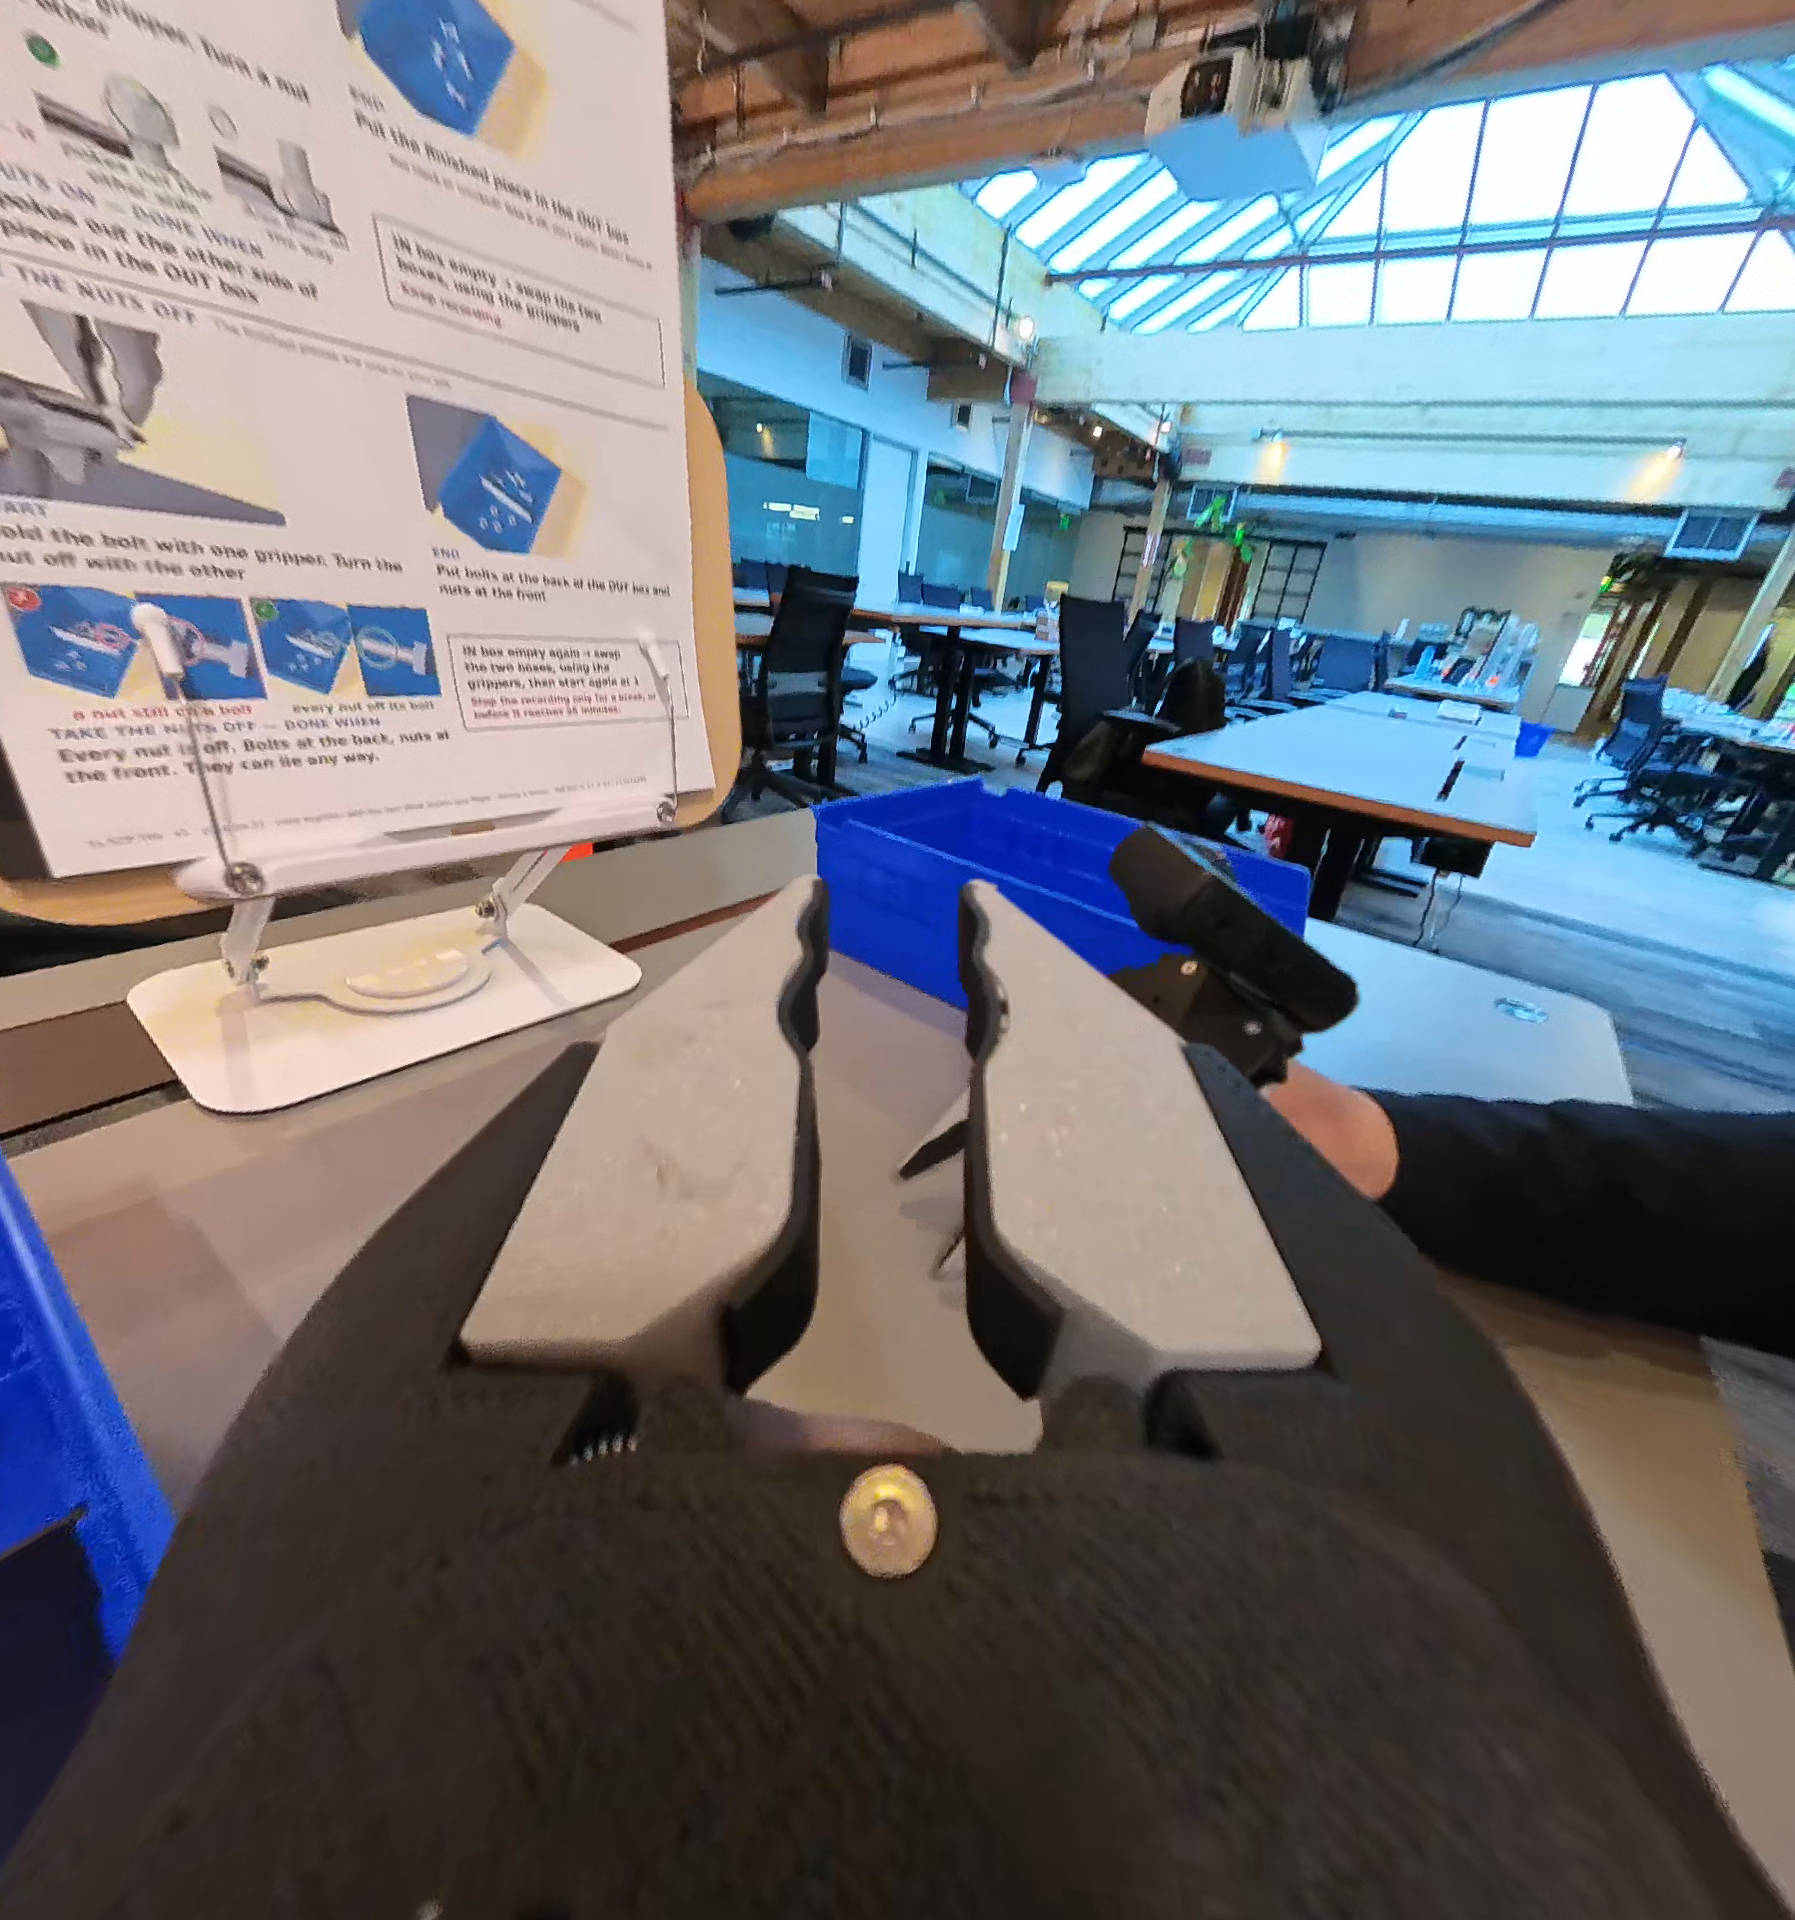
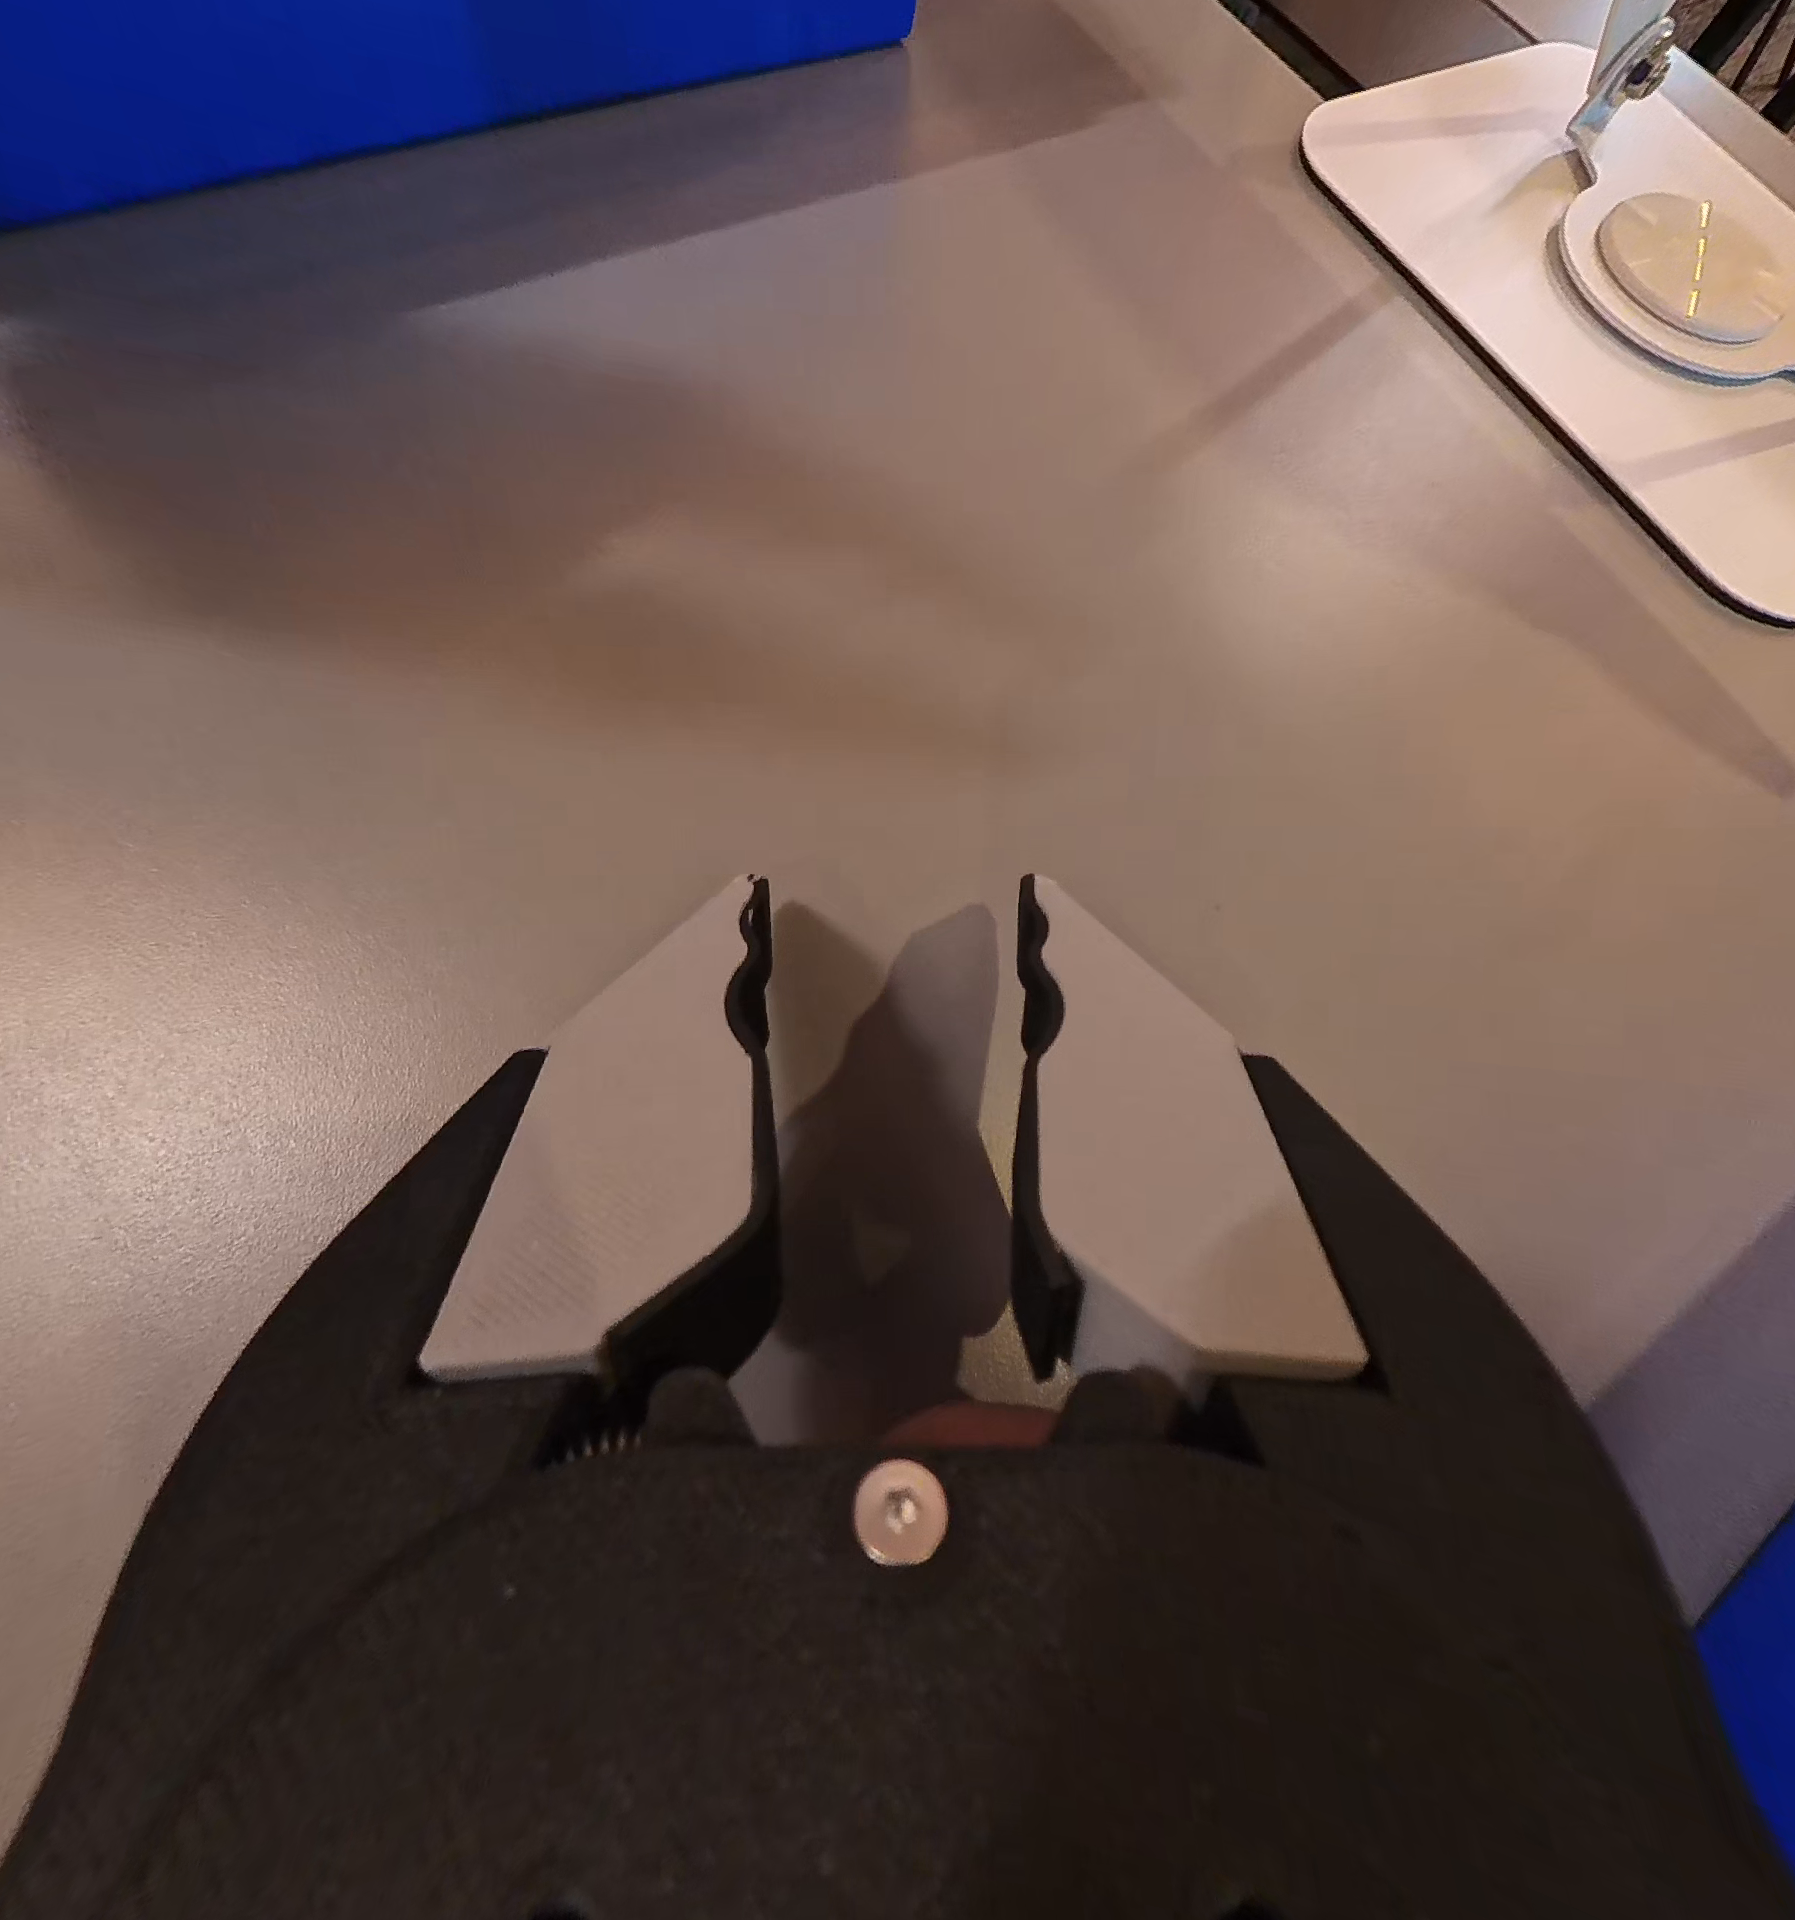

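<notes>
left claw [image 1: 893, 914] spread, empty, above tabletop [image 1: 249, 1226] near blue bin [image 1: 976, 862] | right claw [image 2: 888, 894] spread, empty, over bare tabletop | risk: a careless swing could knock the paper stand [image 1: 384, 997]

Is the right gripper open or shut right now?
Open: the right gripper shows bare grey table between its fingertips, with nothing held.

Blue bins [image 1: 986, 873], grey table [image 2: 664, 623], white stand base [image 2: 1495, 343].
</notes>
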Tool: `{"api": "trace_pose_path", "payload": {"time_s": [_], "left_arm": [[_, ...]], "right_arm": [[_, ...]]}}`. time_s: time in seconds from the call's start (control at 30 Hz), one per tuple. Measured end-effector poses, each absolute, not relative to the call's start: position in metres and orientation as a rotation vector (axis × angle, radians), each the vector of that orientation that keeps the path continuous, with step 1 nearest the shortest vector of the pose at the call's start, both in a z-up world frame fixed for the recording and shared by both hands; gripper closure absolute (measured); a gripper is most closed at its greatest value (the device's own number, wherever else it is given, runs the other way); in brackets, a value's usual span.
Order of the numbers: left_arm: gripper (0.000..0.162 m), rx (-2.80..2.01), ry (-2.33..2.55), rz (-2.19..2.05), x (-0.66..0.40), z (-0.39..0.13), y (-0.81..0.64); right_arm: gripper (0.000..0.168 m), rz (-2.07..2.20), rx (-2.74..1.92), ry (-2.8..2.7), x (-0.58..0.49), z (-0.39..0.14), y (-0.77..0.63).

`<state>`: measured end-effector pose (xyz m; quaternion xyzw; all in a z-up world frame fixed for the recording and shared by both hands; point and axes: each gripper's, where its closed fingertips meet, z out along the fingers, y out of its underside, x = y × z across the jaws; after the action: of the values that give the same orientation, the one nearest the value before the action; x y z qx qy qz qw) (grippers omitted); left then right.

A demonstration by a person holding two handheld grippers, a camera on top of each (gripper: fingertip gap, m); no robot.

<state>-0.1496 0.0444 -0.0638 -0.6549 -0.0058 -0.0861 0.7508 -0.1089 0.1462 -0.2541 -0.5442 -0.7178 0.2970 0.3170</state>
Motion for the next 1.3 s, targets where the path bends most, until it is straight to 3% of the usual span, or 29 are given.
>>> {"api": "trace_pose_path", "payload": {"time_s": [0.3,0.57,0.9,1.07,1.3], "left_arm": [[0.145,-1.161,-0.104,-0.248,-0.182,-0.01,-0.01],[0.145,-1.154,-0.219,-0.026,-0.24,-0.009,-0.047],[0.14,-1.564,-0.551,0.286,-0.343,-0.096,-0.103],[0.139,-1.741,-0.583,0.201,-0.347,-0.111,-0.118],[0.139,-2.301,-0.492,0.215,-0.334,-0.194,-0.128]], "right_arm": [[0.124,0.777,-1.436,-1.896,-0.109,-0.255,0.146],[0.124,0.768,-1.423,-1.901,-0.109,-0.255,0.145],[0.124,0.766,-1.416,-1.908,-0.109,-0.256,0.144],[0.124,0.777,-1.42,-1.91,-0.108,-0.255,0.144],[0.124,0.754,-1.404,-1.917,-0.108,-0.256,0.143]]}}
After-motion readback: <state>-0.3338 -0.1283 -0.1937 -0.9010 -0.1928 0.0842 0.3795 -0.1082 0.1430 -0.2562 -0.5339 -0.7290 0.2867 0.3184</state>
